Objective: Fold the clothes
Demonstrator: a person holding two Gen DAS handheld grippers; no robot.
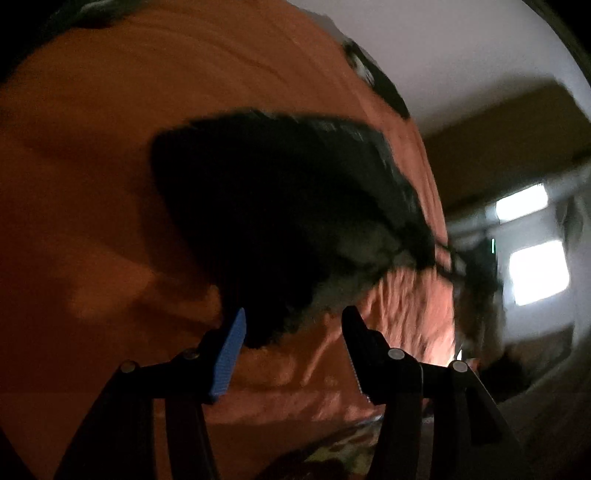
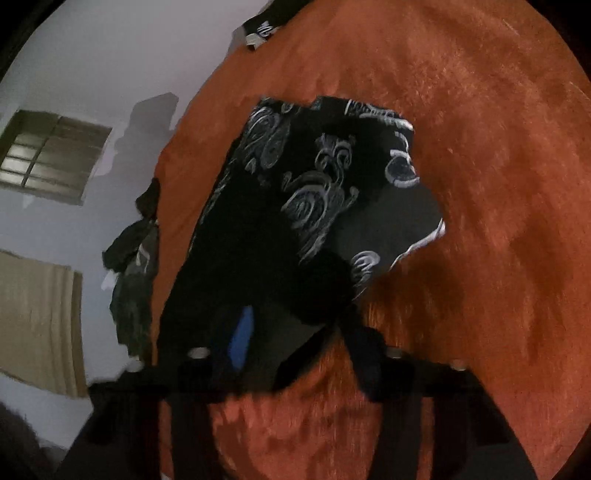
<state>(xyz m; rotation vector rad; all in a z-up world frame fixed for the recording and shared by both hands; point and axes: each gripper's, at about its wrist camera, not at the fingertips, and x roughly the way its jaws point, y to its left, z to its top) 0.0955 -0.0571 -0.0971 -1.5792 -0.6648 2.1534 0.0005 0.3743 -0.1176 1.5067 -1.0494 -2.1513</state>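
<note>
A black garment with white swirl print (image 2: 314, 192) lies partly folded on an orange bedspread (image 2: 480, 184). In the left wrist view it shows as a dark blurred mass (image 1: 277, 229) just ahead of my left gripper (image 1: 293, 325), which is open and empty, its blue pad (image 1: 231, 358) and black finger (image 1: 360, 343) wide apart. My right gripper (image 2: 295, 332) is open just above the garment's near edge; its blue pad (image 2: 242, 339) hovers over the dark cloth and holds nothing.
More dark printed clothes lie at the bed's far edge (image 2: 264, 27) and hang off its left side (image 2: 133, 258). White walls, a window (image 2: 55, 155) and a bright window (image 1: 535, 273) lie beyond the bed.
</note>
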